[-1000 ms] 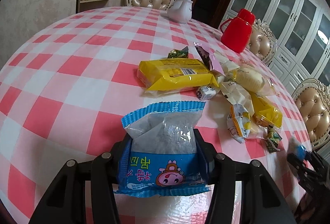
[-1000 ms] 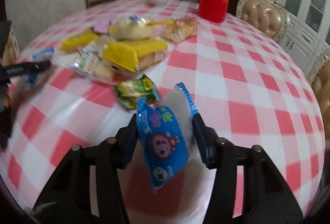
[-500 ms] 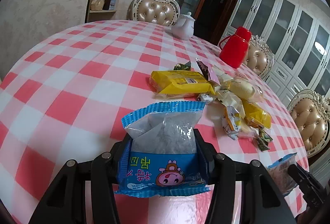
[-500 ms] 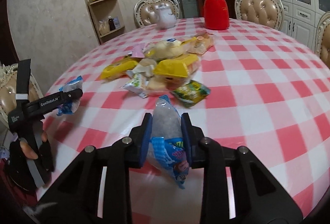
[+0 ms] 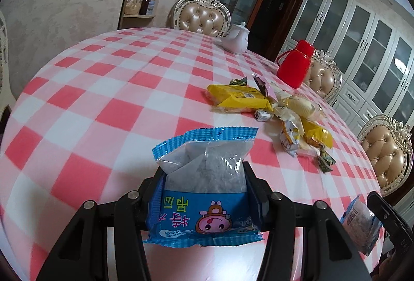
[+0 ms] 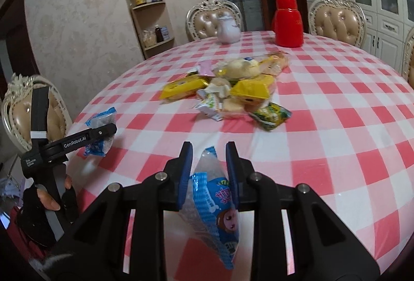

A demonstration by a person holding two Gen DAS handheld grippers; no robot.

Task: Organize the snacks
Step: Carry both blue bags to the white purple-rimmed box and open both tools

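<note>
My left gripper (image 5: 204, 169) is shut on a blue and clear snack packet (image 5: 207, 213) with a pink cartoon, held flat above the table's near side. In the right wrist view, my right gripper (image 6: 209, 151) is shut on a matching blue packet (image 6: 214, 203), squeezed edge-on and hanging below the pads. The left gripper (image 6: 103, 129) with its packet (image 6: 101, 120) shows at the left there. The right packet (image 5: 359, 224) shows at the lower right in the left wrist view. A pile of mixed snacks (image 6: 233, 89) lies mid-table, well ahead of both grippers.
The round table has a pink and white checked cloth (image 5: 103, 100). A red thermos (image 6: 288, 22) and a white teapot (image 6: 227, 32) stand at the far side. Padded chairs (image 5: 385, 151) ring the table. A gloved hand (image 6: 49, 200) holds the left gripper's handle.
Both grippers have drawn back from the snack pile and risen a little. The right gripper's jaws closed tighter on its packet, which turned edge-on. The left grip is unchanged.
</note>
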